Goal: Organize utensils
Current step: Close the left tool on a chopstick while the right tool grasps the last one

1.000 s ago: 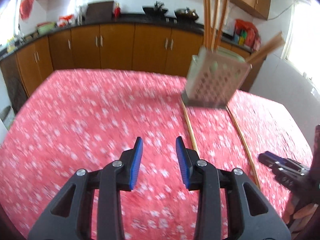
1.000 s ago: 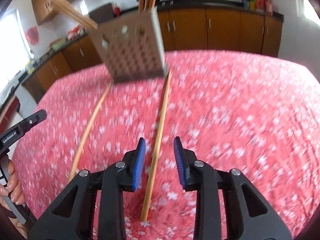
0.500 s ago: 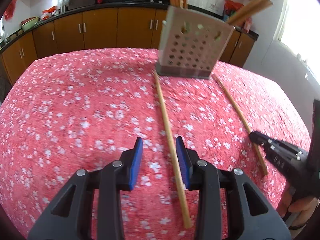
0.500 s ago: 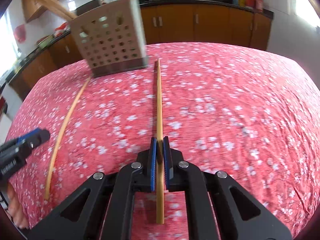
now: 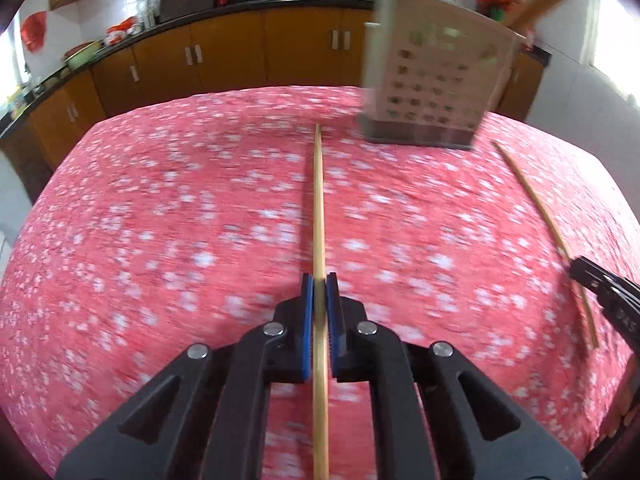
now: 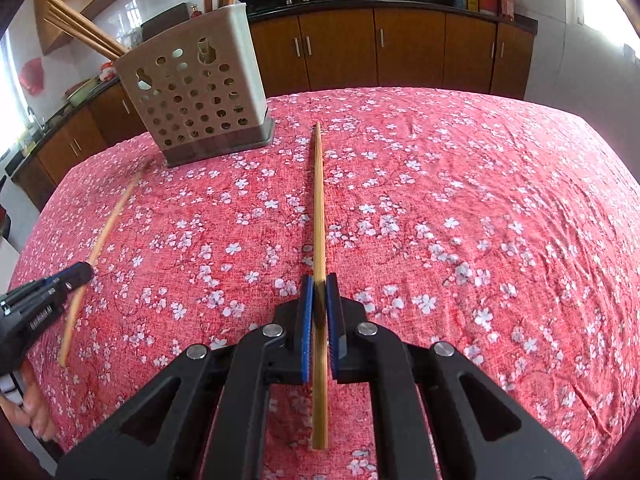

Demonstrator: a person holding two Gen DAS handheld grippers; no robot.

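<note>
My left gripper (image 5: 319, 282) is shut on a long wooden chopstick (image 5: 318, 208) that points away over the red floral tablecloth. My right gripper (image 6: 319, 282) is shut on a second wooden chopstick (image 6: 318, 200). A beige perforated utensil holder (image 6: 196, 92) with several chopsticks in it stands at the far side of the table; it also shows in the left wrist view (image 5: 432, 80). The right gripper (image 5: 600, 284) and its chopstick (image 5: 536, 208) show at the right of the left wrist view. The left gripper (image 6: 82, 272) with its chopstick (image 6: 108, 224) shows at the left of the right wrist view.
The table (image 6: 480, 200) has a red cloth with white flowers. Brown kitchen cabinets (image 6: 400, 52) and a dark counter with pots run along the wall behind it. The table edges fall away at left and right.
My left gripper has shut on the chopstick that lay beside its open fingers. My right gripper stays shut on its chopstick. Both views have shifted relative to the holder.
</note>
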